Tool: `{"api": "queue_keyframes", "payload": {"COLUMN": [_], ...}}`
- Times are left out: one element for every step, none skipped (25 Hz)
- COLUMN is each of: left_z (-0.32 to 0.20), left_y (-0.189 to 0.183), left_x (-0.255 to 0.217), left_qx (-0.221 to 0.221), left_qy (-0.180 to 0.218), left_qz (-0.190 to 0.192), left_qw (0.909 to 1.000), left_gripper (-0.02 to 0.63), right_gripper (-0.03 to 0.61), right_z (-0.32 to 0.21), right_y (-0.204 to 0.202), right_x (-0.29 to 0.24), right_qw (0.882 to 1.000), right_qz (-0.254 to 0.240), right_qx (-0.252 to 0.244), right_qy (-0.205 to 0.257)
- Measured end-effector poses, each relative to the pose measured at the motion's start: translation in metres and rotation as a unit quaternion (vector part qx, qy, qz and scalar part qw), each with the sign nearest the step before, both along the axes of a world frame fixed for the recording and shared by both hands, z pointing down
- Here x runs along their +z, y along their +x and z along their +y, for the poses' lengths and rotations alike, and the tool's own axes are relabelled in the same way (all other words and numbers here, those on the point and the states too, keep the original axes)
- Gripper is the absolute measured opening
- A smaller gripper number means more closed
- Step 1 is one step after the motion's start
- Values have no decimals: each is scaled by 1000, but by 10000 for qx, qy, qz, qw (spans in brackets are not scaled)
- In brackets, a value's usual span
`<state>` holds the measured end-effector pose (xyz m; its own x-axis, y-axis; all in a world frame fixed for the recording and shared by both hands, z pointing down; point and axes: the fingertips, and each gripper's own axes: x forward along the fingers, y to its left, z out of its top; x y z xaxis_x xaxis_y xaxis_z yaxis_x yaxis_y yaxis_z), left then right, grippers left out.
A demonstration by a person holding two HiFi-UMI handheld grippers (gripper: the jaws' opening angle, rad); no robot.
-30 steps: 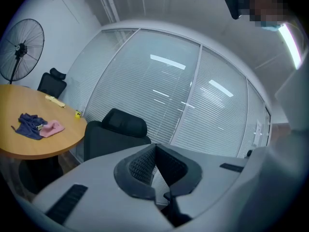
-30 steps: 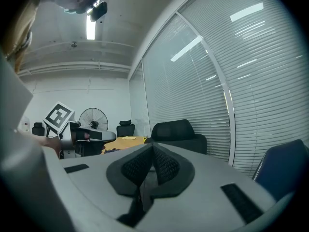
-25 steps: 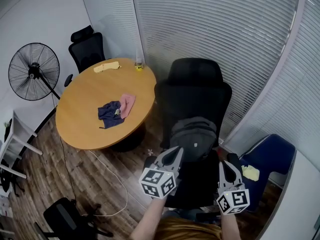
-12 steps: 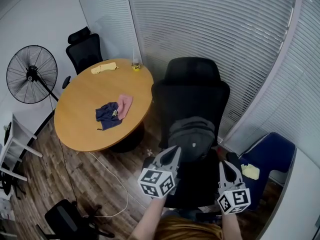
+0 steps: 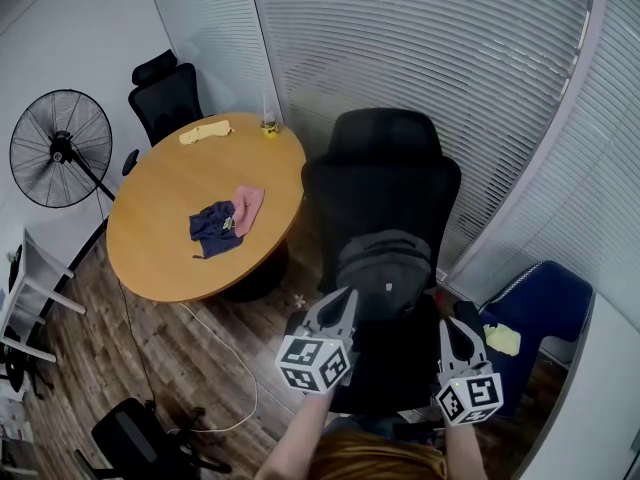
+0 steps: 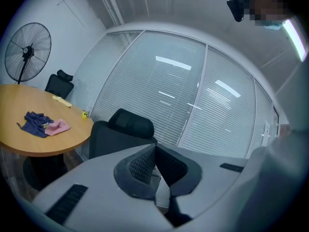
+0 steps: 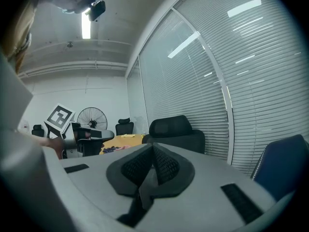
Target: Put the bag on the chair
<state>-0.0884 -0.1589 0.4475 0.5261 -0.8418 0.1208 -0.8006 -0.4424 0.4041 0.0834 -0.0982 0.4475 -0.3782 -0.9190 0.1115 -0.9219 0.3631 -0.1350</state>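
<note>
A grey and black bag (image 5: 385, 271) rests on the seat of the black office chair (image 5: 383, 178), leaning against its backrest. My left gripper (image 5: 343, 300) hovers just in front of the bag's lower left side, its jaws shut with nothing between them. My right gripper (image 5: 448, 328) is held to the right of the bag near the seat's edge, also shut and empty. In the left gripper view the left gripper (image 6: 155, 151) has its pads pressed together, and the chair (image 6: 123, 130) stands beyond. The right gripper view shows the right gripper (image 7: 153, 150) with its pads meeting before the chair (image 7: 176, 129). The bag is hidden in both gripper views.
A round wooden table (image 5: 180, 258) stands left of the chair with blue and pink cloths (image 5: 226, 218) on it. A standing fan (image 5: 57, 148) and another black chair (image 5: 166, 95) are further left. A blue chair (image 5: 545, 308) with a yellow cloth (image 5: 503, 340) is at the right.
The head view has drifted slightly. The bag and both grippers stay where they were.
</note>
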Motion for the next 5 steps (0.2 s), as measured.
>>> {"api": "queue_keyframes", "payload": {"left_z": [-1, -1, -2, -2, -2], "left_y": [-1, -2, -4, -5, -6], "left_x": [0, 0, 0, 0, 0], "left_qx": [-12, -24, -40, -61, -83], "left_qy": [-7, -6, 4, 19, 37], "left_qz": [14, 16, 5, -15, -37], "left_qw": [10000, 10000, 10000, 10000, 10000], "left_gripper": [23, 23, 23, 23, 23], "right_gripper": [11, 11, 11, 11, 11], "right_z": [-1, -1, -2, -2, -2], "right_y": [0, -1, -1, -1, -1], "right_x": [0, 0, 0, 0, 0], "right_qw": [10000, 10000, 10000, 9999, 9999], "right_qz": [-17, -44, -75, -105, -135], "right_qx": [3, 7, 14, 22, 31], "right_qy": [-3, -5, -7, -9, -11]}}
